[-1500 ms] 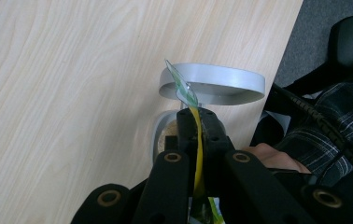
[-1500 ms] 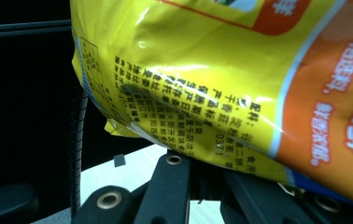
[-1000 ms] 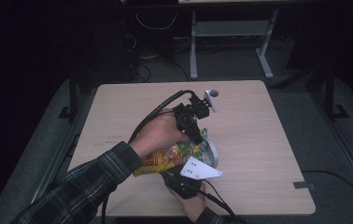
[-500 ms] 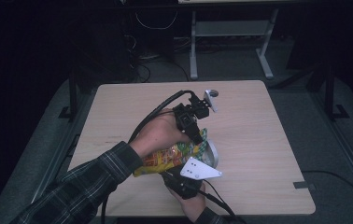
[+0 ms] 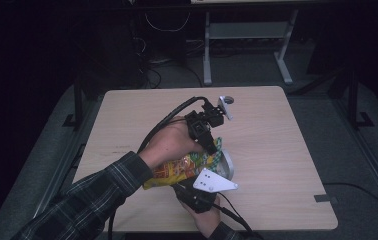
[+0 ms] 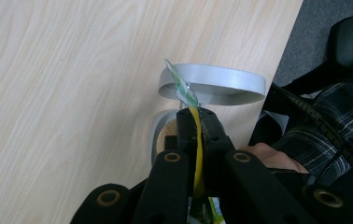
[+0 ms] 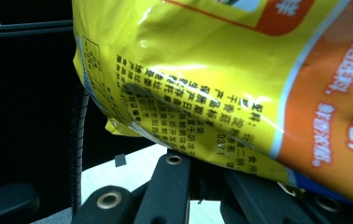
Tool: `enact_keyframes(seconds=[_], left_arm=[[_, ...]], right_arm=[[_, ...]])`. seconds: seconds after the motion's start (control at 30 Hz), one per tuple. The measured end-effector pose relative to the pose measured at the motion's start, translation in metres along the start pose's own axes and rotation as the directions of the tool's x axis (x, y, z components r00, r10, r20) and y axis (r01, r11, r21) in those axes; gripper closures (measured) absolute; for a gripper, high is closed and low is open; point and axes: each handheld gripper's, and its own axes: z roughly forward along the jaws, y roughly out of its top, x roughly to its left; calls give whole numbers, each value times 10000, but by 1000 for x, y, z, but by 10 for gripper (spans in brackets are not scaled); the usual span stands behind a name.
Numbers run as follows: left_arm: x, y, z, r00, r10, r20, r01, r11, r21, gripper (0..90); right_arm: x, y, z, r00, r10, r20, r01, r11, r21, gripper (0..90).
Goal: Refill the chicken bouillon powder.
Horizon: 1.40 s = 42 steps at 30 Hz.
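Yellow foil catches the eye first: a crinkled snack bag (image 5: 179, 169) hangs between the two grippers over the near middle of the wooden table (image 5: 127, 115). The left gripper (image 5: 212, 145) has its jaws pressed together on the bag's thin top edge, a strip of yellow and green film pinched flat between them in the left gripper view (image 6: 194, 140). Just past that pinch sits a grey round bowl (image 6: 214, 84), and below the jaws a second round dish (image 6: 163, 137) with something tan and crumbly in it. The right gripper (image 5: 197, 197) comes in from the near edge, under the bag; in the right gripper view the bag's printed side (image 7: 221, 74) lies against the jaw tips, but I cannot tell how wide they stand. Beyond the pale table the room is dark, with a grey metal frame (image 5: 247, 35) and loose cables (image 5: 164, 30) on the floor.
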Motion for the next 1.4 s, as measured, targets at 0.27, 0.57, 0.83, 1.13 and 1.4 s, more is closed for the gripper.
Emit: enact_keyframes(seconds=[0.27, 0.57, 0.83, 1.13, 1.4], left_arm=[[-1, 0, -1, 10000, 25, -7, -25, 10000, 15, 894], [1, 2, 1, 9999, -104, 68, 104, 9999, 42, 894], [0, 3, 1, 10000, -97, -1, 97, 9999, 113, 894], [1, 3, 1, 10000, -92, 34, 92, 9999, 91, 893], [1, 2, 1, 9998, -166, 71, 166, 9999, 40, 892]], right_arm=[[0, 0, 0, 10000, 6, -11, -6, 10000, -10, 900], [0, 1, -1, 10000, 34, -11, -34, 10000, -30, 900], [-1, 1, -2, 10000, 24, -50, -25, 10000, -60, 900], [-1, 1, -2, 10000, 23, -45, -23, 10000, -47, 900], [-1, 1, -2, 10000, 27, -55, -27, 10000, -10, 900]])
